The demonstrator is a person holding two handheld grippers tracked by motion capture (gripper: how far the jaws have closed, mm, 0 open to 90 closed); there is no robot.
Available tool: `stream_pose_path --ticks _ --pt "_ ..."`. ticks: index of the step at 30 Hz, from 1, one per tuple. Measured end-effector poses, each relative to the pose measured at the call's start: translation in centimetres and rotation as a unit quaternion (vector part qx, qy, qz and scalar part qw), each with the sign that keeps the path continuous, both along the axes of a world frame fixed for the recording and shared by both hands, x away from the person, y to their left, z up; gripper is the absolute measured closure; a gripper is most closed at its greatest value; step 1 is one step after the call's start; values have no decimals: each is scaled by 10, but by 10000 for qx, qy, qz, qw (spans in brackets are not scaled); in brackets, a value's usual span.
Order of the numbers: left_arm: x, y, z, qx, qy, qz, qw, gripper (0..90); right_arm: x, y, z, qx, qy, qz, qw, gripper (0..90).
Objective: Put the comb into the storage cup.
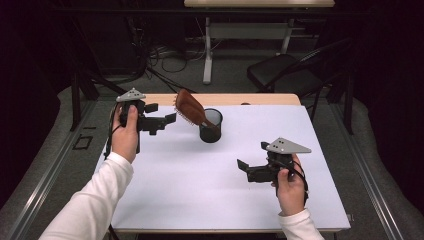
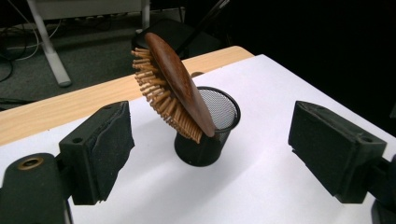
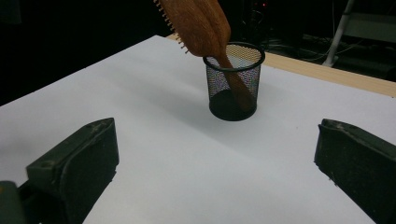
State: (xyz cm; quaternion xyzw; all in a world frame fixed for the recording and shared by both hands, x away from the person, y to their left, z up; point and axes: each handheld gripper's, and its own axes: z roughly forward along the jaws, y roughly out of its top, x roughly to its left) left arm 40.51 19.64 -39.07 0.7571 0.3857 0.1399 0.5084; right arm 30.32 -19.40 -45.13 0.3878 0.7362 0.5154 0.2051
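One white sheet point(image 1: 210, 190) covers most of the wooden table point(image 1: 260, 99), whose bare edge shows as a strip along the far side. On the floor beyond stand a dark chair point(image 1: 285, 72) and the leg of another desk point(image 1: 208, 50).

Two forearms in white sleeves come in from the near side, each hand holding a gripper. The left gripper point(image 1: 170, 120) is held above the sheet's far left part, pointing toward the cup; its jaws stand wide apart with nothing between them, as the left gripper view shows. The right gripper point(image 1: 242, 166) sits lower on the right half of the sheet, well apart from the cup, pointing left; its jaws are likewise spread and empty.

Between and beyond them, near the far edge of the sheet, stands a black mesh cup point(image 1: 211, 126), upright. A wooden hairbrush point(image 1: 190, 107) rests in it handle down, its head leaning out over the rim toward the left gripper. In the left gripper view the hairbrush's point(image 2: 175, 88) smooth back faces up and its wooden bristles point(image 2: 156, 95) point down and to the left. The left gripper's tips are just beside the brush head but not touching it.
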Motion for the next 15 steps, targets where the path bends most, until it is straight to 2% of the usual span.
stream_pose_path --ticks 6,11,15 --pt "-11 5 -3 39 26 -90 9999 138 0 -2 1 14 -18 -28 10000 0" --pt "-22 9 -5 95 16 -307 9995 147 0 -2 1 21 -12 -40 10000 0" --pt "-28 7 -6 176 -43 -387 9991 148 -1 -2 2 -5 -12 -28 10000 0"
